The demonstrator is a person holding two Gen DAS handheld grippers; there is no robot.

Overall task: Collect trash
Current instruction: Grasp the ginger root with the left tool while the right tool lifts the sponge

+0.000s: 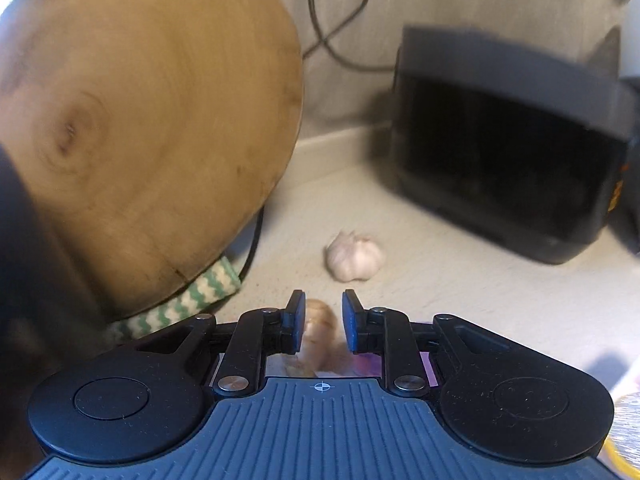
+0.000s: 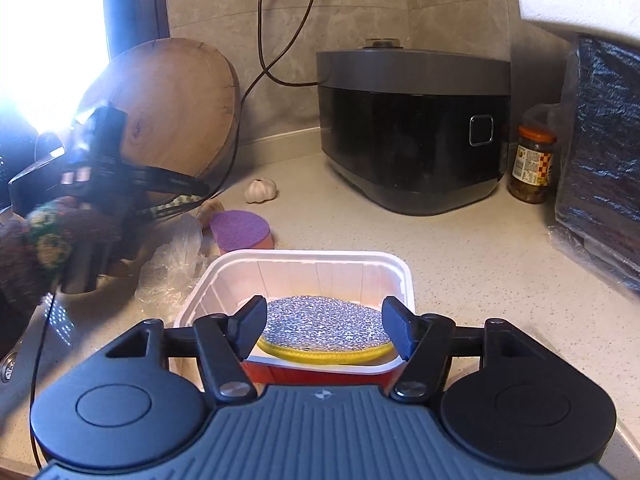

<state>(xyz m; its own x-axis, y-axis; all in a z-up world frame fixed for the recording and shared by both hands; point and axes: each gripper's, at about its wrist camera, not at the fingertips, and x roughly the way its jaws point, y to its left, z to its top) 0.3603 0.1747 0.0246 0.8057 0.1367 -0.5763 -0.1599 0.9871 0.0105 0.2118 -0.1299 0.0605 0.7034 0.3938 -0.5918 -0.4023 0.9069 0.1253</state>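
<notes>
Left gripper (image 1: 322, 320) parted around a blurred brownish papery scrap (image 1: 320, 322), contact unclear, right gripper (image 2: 324, 330) wide open over white plastic tray (image 2: 224, 276), speckled counter (image 2: 460, 256) free rightward.

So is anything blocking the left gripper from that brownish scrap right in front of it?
Nothing visible does. The brownish scrap lies on the counter between the open fingers of the left gripper. The garlic bulb sits beyond it, and the round wooden board stands off to its left.

Counted on the counter (image 2: 460, 264): one garlic bulb (image 2: 261, 191), one wooden board (image 2: 176, 108), one cooker (image 2: 412, 128), one jar (image 2: 532, 166), one white tray (image 2: 304, 268), two sponges (image 2: 242, 230) (image 2: 324, 328), one plastic wrap (image 2: 172, 268), two cords (image 2: 280, 20).
</notes>
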